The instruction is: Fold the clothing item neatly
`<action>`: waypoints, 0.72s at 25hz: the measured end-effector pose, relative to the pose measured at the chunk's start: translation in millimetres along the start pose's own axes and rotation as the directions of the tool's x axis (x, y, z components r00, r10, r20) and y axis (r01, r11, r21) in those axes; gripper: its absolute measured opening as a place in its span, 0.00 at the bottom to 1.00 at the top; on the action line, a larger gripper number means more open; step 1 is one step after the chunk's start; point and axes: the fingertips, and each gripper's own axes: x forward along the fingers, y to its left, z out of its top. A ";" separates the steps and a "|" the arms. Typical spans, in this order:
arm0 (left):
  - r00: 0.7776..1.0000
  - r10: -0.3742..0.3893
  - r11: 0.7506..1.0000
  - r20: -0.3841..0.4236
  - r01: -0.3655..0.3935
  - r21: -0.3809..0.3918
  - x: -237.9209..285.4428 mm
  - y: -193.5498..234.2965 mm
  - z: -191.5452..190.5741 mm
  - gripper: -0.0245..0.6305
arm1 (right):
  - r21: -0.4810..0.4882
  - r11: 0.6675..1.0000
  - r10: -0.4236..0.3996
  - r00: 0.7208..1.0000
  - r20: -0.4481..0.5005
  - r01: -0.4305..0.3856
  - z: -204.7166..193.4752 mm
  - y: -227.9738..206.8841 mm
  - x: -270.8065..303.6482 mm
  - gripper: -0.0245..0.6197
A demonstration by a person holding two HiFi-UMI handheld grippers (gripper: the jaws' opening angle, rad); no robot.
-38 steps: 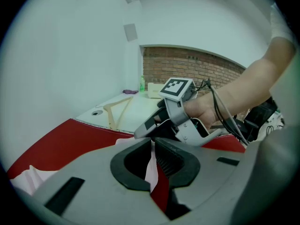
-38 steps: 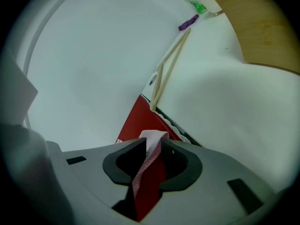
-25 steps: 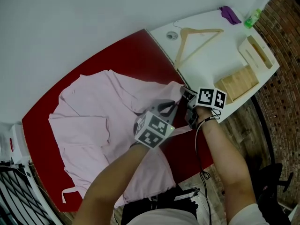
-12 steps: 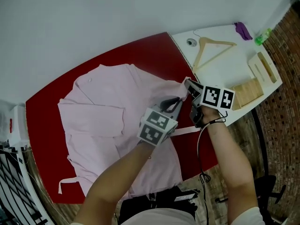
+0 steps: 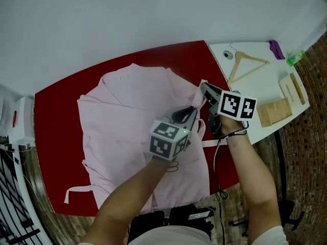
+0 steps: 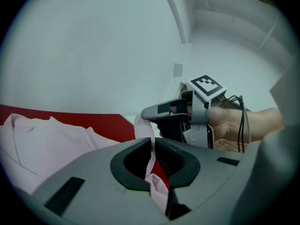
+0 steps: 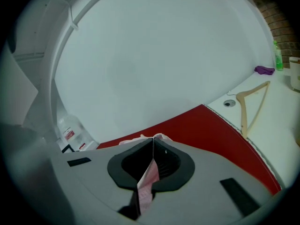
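Note:
A pale pink robe point(image 5: 127, 116) lies spread on the red table point(image 5: 56, 101); its belt trails off at the lower left. My left gripper point(image 5: 193, 111) is shut on a fold of the pink robe point(image 6: 151, 165) near the garment's right edge. Just to its right, my right gripper point(image 5: 203, 88) is shut on the same edge, with pink cloth point(image 7: 149, 177) pinched between its jaws. In the left gripper view the right gripper point(image 6: 161, 111) shows close ahead, a strip of cloth hanging between the two. Both grippers hold the edge lifted off the table.
A white table point(image 5: 255, 86) adjoins the red one on the right and carries a wooden hanger point(image 5: 245, 65), wooden blocks point(image 5: 276, 111), a purple cloth point(image 5: 276, 49) and a green bottle point(image 5: 294, 59). White wall lies beyond. Brick floor shows at right.
Both grippers stay shut on the robe's edge. The view has swung so the garment sits more to the right, and the robe now lies flatter and more spread out.

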 end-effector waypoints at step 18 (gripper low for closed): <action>0.981 0.142 0.954 0.132 -0.099 -0.284 -118.7 102.3 2.4 0.08 | -0.147 0.974 0.162 0.983 -0.082 -0.172 -22.4 158.4 95.9 0.07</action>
